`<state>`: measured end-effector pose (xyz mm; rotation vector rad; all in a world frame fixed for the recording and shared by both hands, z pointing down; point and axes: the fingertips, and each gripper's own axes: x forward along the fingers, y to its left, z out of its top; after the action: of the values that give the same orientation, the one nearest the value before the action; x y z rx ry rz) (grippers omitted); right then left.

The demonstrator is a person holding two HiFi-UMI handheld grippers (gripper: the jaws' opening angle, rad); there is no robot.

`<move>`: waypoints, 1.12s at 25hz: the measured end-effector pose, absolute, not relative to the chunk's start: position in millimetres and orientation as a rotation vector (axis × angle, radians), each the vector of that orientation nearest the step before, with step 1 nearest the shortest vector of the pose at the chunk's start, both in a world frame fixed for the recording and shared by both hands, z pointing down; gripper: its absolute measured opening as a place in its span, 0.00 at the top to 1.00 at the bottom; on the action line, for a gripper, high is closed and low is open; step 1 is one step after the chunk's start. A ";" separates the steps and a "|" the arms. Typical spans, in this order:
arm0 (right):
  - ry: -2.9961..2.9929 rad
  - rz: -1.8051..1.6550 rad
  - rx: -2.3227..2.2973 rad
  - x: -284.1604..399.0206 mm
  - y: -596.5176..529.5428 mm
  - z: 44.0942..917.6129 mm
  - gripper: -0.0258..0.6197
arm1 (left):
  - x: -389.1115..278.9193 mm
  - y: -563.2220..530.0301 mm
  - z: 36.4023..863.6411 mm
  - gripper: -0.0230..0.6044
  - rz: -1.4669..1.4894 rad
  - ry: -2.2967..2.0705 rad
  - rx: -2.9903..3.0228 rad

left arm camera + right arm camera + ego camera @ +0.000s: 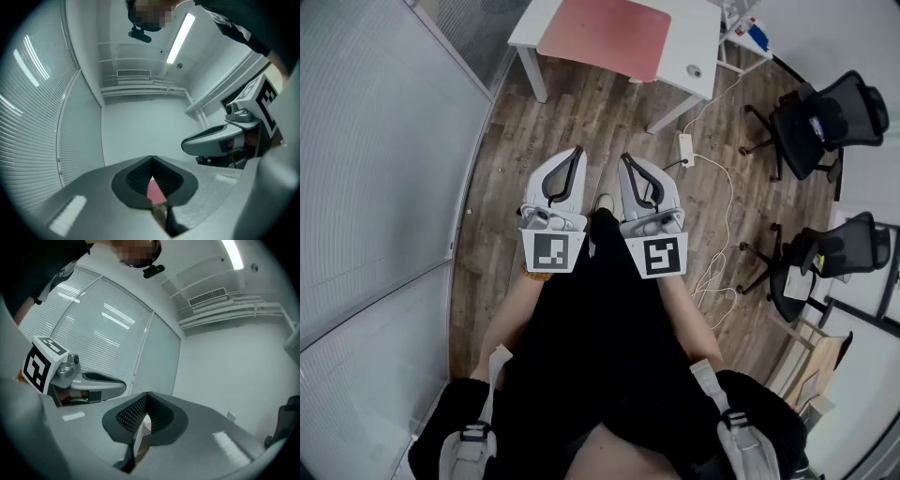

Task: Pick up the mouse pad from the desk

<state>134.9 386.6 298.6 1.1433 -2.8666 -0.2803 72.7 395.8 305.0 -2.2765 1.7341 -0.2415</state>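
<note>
The red mouse pad [605, 37] lies flat on a white desk [698, 37] at the top of the head view, well ahead of both grippers. My left gripper [577, 152] and right gripper [624, 159] are held side by side, level, pointing toward the desk over the floor. Both are shut with nothing between the jaws. In the left gripper view the left gripper's tips [151, 161] meet, and a sliver of the mouse pad [154, 190] shows through the gap below them. The right gripper's tips [147, 397] also meet in the right gripper view.
A glass partition with blinds [384, 187] runs along the left. Two black office chairs [825, 117] [825, 258] stand at the right. A power strip with white cables [685, 148] lies on the wooden floor [534, 141] near the desk's leg.
</note>
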 end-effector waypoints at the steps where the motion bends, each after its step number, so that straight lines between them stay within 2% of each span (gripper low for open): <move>1: -2.878 -0.253 1.127 131.8 385.4 299.6 0.92 | 70.3 394.4 304.5 0.96 -0.235 1.731 -2.275; 15: -2.889 -0.133 1.105 121.8 352.6 315.7 0.92 | 49.7 363.2 320.1 0.96 -0.229 1.756 -2.299; 22: -2.925 -0.143 1.085 95.4 277.5 322.5 0.92 | 23.9 302.0 329.8 0.96 -0.293 1.771 -2.266; 28: -2.915 -0.105 1.086 93.6 180.5 328.2 0.92 | 18.8 207.6 329.8 0.96 -0.332 1.752 -2.276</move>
<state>93.6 180.5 328.2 1.0860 -2.9148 -0.1052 18.8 207.6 329.8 -2.2761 1.7522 -0.3317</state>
